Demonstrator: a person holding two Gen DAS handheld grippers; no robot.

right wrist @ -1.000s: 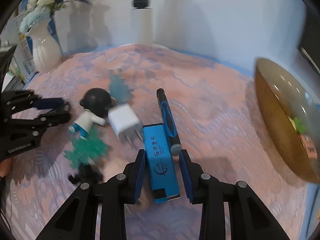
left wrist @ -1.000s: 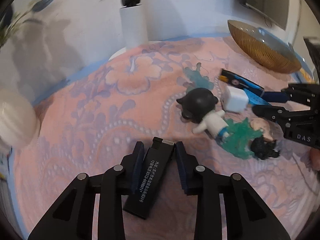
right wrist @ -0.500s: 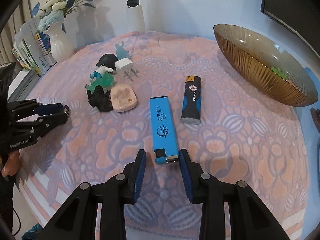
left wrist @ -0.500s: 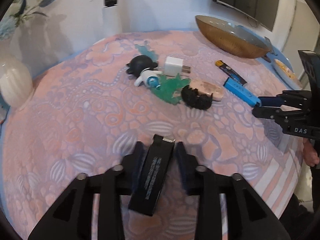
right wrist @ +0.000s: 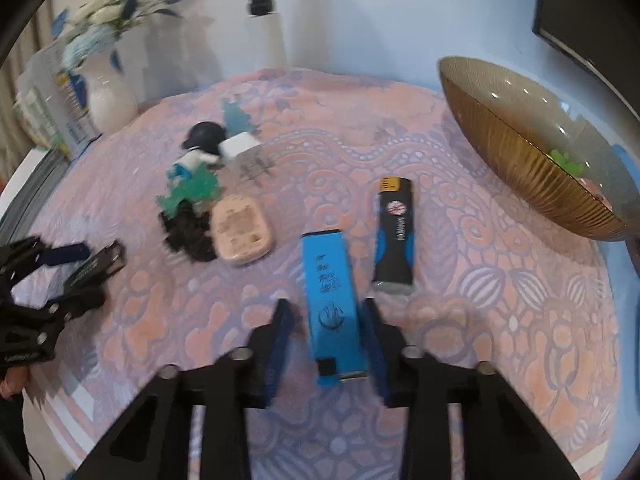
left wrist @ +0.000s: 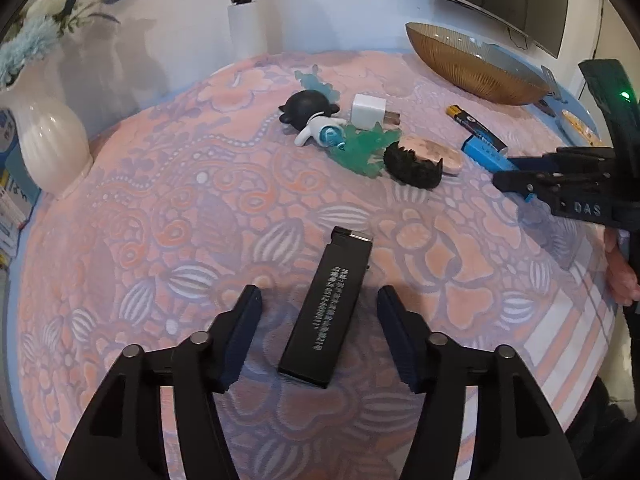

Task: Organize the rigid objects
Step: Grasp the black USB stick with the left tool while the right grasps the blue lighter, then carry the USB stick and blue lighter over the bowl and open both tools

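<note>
The left tool (left wrist: pixel 319 312) stands wide open over the patterned worktop (left wrist: pixel 160 208), holding nothing. The black lighter (left wrist: pixel 326 307) lies flat on the cloth between its fingers, clear of both pads, its metal end pointing away from the camera.

The right tool (right wrist: pixel 326 322) is partly open around the blue lighter (right wrist: pixel 330 304), which lies on the worktop between the fingers. The right pad seems to sit against the lighter's side, though blur makes contact hard to judge; a gap shows on the left. Just to its right lies a black-and-blue lighter (right wrist: pixel 394 236), roughly parallel.

Farther back sits a cluster: a peach case (right wrist: pixel 242 230), a dark hairy figure (right wrist: pixel 188 232), a green piece (right wrist: pixel 192 188), a black-headed figurine (right wrist: pixel 202 142) and a white charger (right wrist: pixel 236 148). A gold bowl (right wrist: pixel 520 160) rests at the right edge, and a white vase (right wrist: pixel 110 102) with flowers at the back left.
</note>
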